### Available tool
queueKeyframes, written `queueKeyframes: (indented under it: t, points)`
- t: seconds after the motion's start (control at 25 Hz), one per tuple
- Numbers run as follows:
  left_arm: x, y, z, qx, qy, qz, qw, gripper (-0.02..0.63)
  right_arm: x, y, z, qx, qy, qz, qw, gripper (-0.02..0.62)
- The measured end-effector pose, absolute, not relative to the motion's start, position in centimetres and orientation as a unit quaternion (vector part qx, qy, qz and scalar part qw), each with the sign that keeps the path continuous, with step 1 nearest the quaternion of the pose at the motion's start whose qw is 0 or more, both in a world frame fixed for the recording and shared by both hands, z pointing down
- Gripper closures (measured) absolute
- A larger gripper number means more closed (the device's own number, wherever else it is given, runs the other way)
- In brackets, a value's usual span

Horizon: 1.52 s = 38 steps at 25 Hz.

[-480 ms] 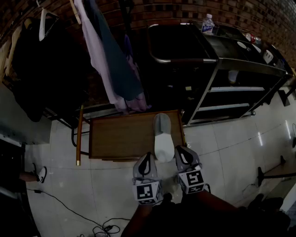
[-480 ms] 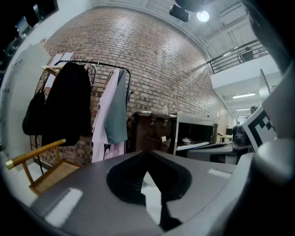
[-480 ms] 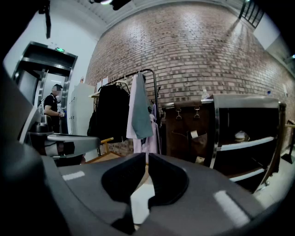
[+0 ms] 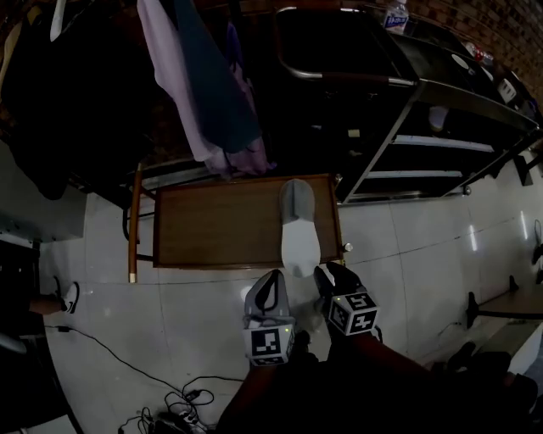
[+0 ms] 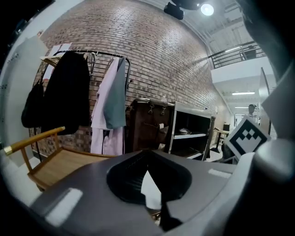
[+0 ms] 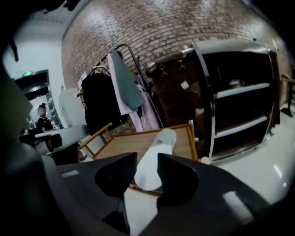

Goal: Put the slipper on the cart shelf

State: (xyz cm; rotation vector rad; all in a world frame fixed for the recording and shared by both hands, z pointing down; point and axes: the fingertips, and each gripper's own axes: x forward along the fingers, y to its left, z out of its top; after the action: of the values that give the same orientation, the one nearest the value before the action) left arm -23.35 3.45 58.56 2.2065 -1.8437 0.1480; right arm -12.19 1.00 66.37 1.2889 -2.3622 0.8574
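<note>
A white slipper with a grey toe (image 4: pixel 299 227) lies on the right end of a low wooden table (image 4: pixel 212 229), its heel hanging over the near edge. My right gripper (image 4: pixel 325 273) stands open just right of that heel, without touching it. In the right gripper view the slipper (image 6: pixel 161 143) shows beyond the gap of the gripper (image 6: pixel 146 159). My left gripper (image 4: pixel 273 278) is shut and empty, below and left of the heel. Its view shows a sliver of the slipper (image 5: pixel 150 191) behind the closed gripper (image 5: pixel 147 152). The black cart (image 4: pixel 441 95) with pale shelves (image 4: pixel 441 144) stands at the right.
A clothes rack with a pink garment (image 4: pixel 174 80) and dark coats hangs behind the table. A water bottle (image 4: pixel 395 17) stands on the cart's top. Cables (image 4: pixel 182 398) lie on the tiled floor at the lower left, and a person's foot (image 4: pixel 61 300) shows at the left edge.
My right gripper has turned its tips left toward the slipper's heel. The left gripper has dropped slightly below the table's edge. The slipper has not moved.
</note>
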Motion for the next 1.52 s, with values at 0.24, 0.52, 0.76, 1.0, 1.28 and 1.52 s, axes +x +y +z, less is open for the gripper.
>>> queueKeyframes:
  t: [0.24,0.52,0.76,1.0,1.28,1.52]
  points:
    - [-23.3,4.5,59.8,0.758,-0.633,0.06,0.142,0.589,-12.1,2.3,72.9,0.431,-0.765,0.458,0.138,0.405]
    - [-23.2,4.4,58.4,0.759,-0.634,0.046,0.141,0.589,-13.2,2.1,77.5,0.421,-0.688,0.585,0.086,0.383]
    - [-23.0,3.5,56.8,0.767,-0.628,0.044,0.123,0.589,-14.5,1.6,78.9,0.404,-0.646,0.646,0.047,0.382]
    - [-23.6,3.8,56.9,0.765,-0.631,0.048,0.121,0.589,-15.2,0.8,78.9,0.4,-0.64,0.656,0.025,0.444]
    - [-23.5,4.7,57.2,0.769,-0.626,0.045,0.126,0.589,-15.8,0.9,78.3,0.395,-0.659,0.64,0.031,0.519]
    - [-23.6,4.6,57.3,0.769,-0.625,0.05,0.127,0.589,-15.9,1.0,76.8,0.393,-0.68,0.618,0.034,0.546]
